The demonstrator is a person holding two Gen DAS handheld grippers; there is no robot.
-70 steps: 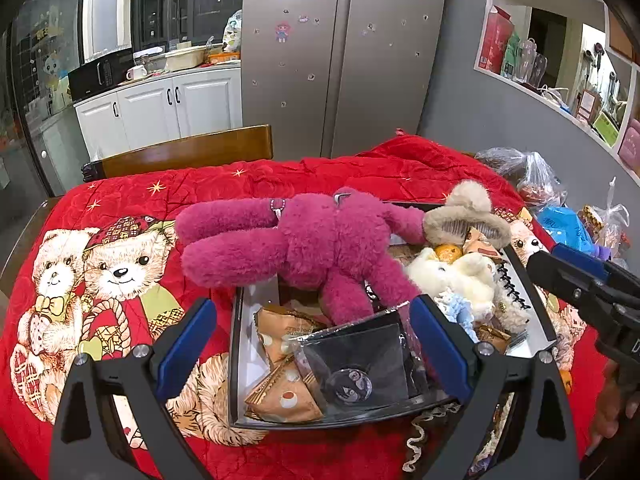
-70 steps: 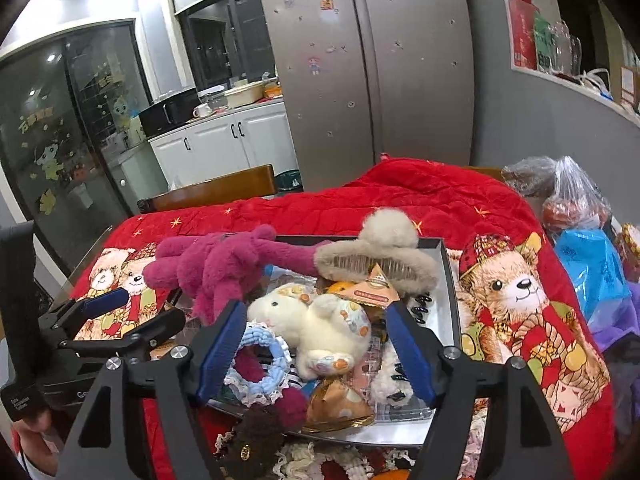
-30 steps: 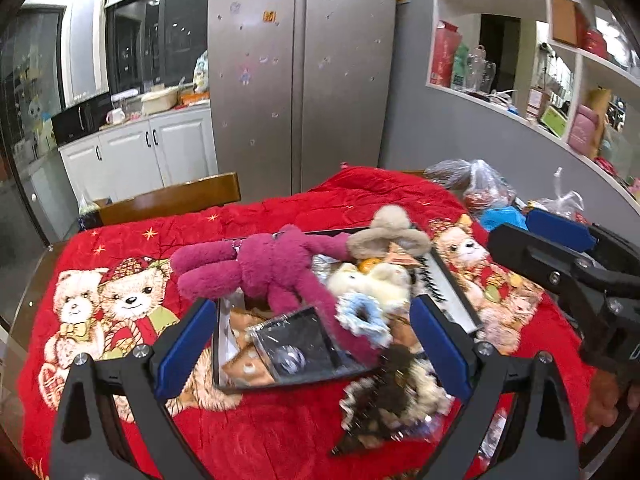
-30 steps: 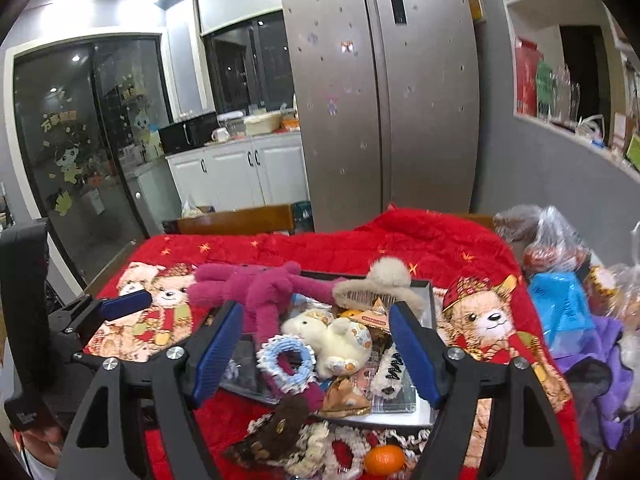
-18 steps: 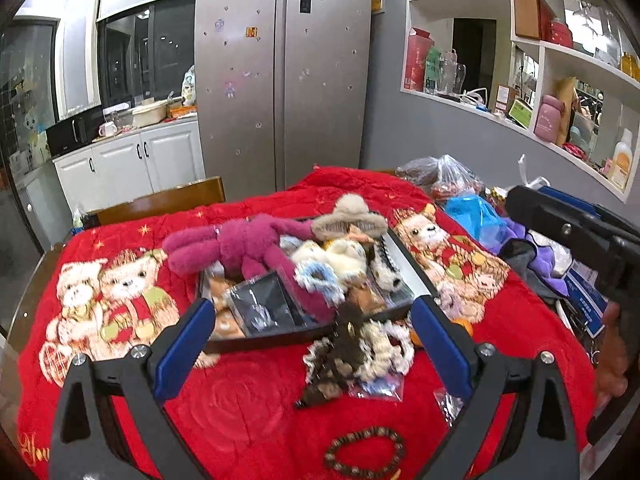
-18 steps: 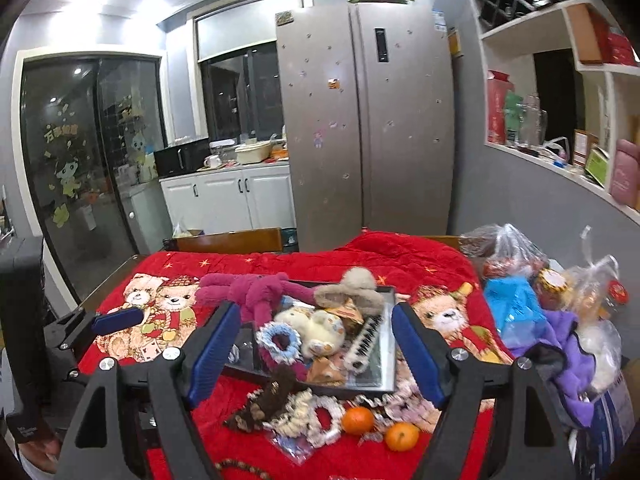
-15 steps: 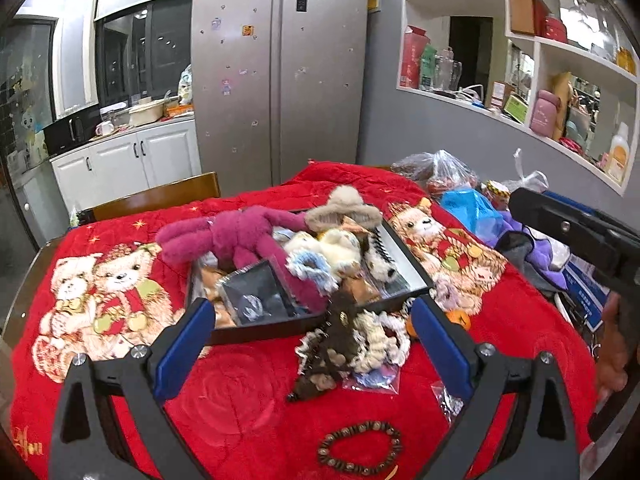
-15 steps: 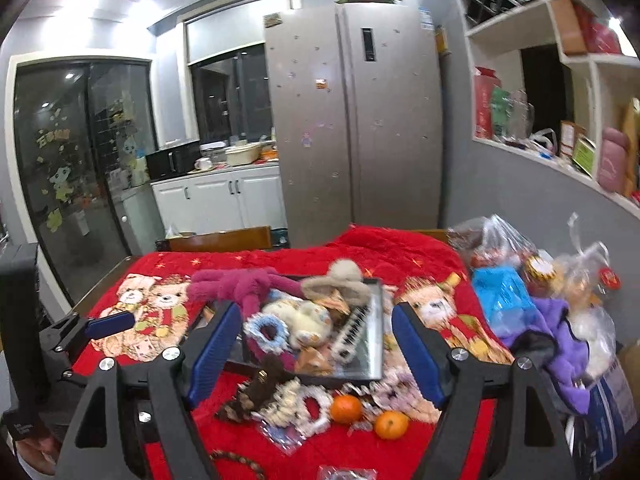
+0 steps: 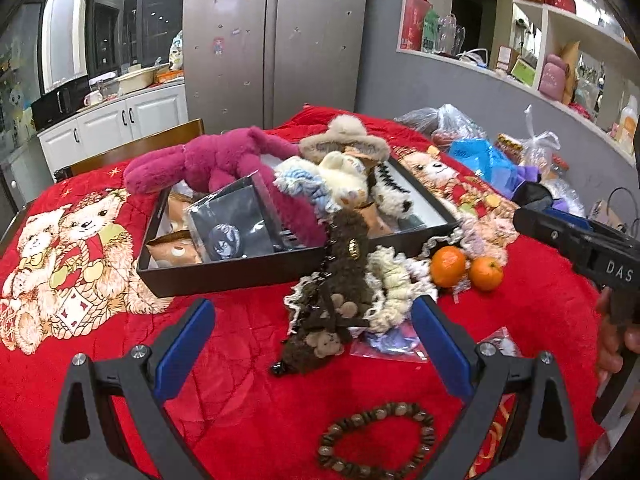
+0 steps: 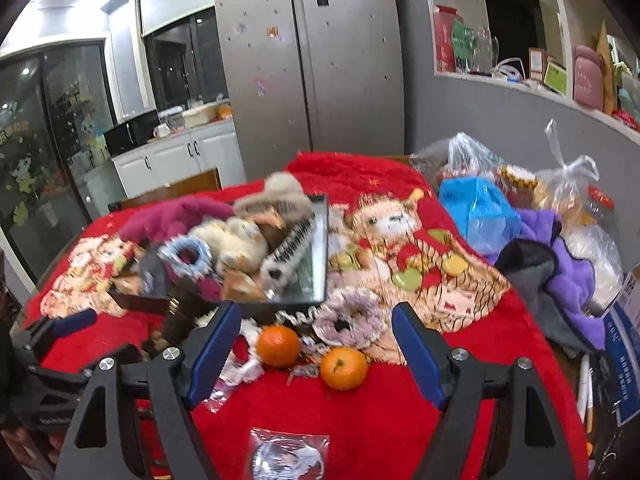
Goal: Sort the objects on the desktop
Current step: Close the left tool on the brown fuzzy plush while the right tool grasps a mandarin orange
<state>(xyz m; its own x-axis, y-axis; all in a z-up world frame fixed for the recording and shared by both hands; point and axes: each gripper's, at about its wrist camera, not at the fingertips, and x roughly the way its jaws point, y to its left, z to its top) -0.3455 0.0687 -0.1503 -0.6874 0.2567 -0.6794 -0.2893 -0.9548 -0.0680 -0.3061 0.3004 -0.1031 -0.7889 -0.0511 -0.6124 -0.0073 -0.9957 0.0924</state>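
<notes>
Approach stage of the sorting; nothing is yet grasped. The left gripper (image 9: 312, 334) has its jaws spread wide and empty, framing the brown plush clip (image 9: 334, 292) that trails from the black tray (image 9: 224, 272) onto the red blanket (image 9: 224, 364); a bead bracelet (image 9: 376, 440) lies just below it. The right gripper (image 10: 316, 346) is likewise wide apart and empty, with two oranges (image 10: 344, 366) and a lilac scrunchie (image 10: 348, 320) between its fingers (image 10: 212, 344). The tray is already heaped with a magenta plush (image 9: 208, 160) and other soft items. The next move probably calls for choosing one loose item, lowering onto it and closing without snagging its tangled neighbours.
</notes>
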